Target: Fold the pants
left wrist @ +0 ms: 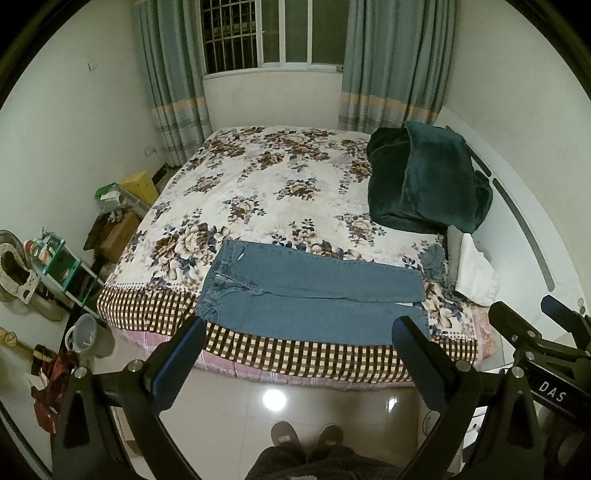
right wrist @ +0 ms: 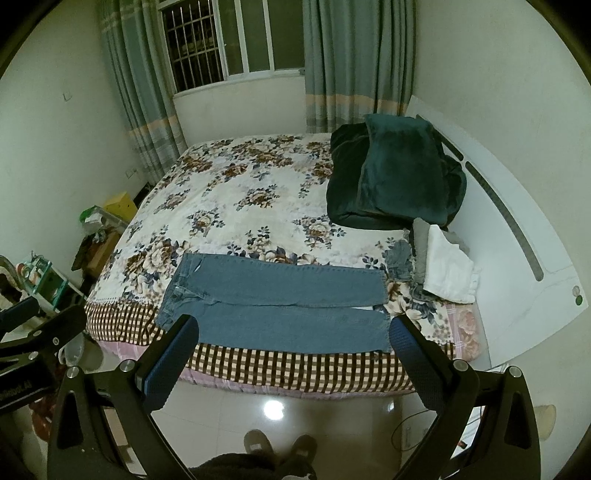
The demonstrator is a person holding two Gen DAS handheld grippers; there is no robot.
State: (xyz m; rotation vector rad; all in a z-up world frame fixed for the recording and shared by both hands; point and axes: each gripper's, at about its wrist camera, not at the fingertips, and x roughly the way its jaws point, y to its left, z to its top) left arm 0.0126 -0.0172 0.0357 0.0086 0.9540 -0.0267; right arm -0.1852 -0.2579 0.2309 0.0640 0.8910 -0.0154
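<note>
A pair of blue jeans [left wrist: 314, 295] is spread flat along the near edge of a bed [left wrist: 280, 192], with the waistband to the left and both legs stretched out to the right, lying side by side. The near leg runs along the checked border of the floral bedspread [left wrist: 258, 173]. The same jeans [right wrist: 277, 306] are seen from the right wrist view in the same layout.

The left tongs [left wrist: 299, 343] are held wide apart above the tiled floor [left wrist: 273, 398] in front of the bed, and nothing is gripped between them. The right tongs [right wrist: 295, 343] are likewise spread wide and nothing is held; they are also seen at the right edge of the left wrist view. Neither pair touches the jeans.

A dark green blanket [left wrist: 424, 177] is piled at the far right of the bed against the white headboard [left wrist: 524, 229], and folded white cloth [left wrist: 472, 273] is set just beside the leg ends of the jeans. A barred window [left wrist: 266, 33] is flanked by grey-green curtains [left wrist: 391, 62]. Two slippered feet [left wrist: 306, 439] are seen on the floor below the tongs.
</note>
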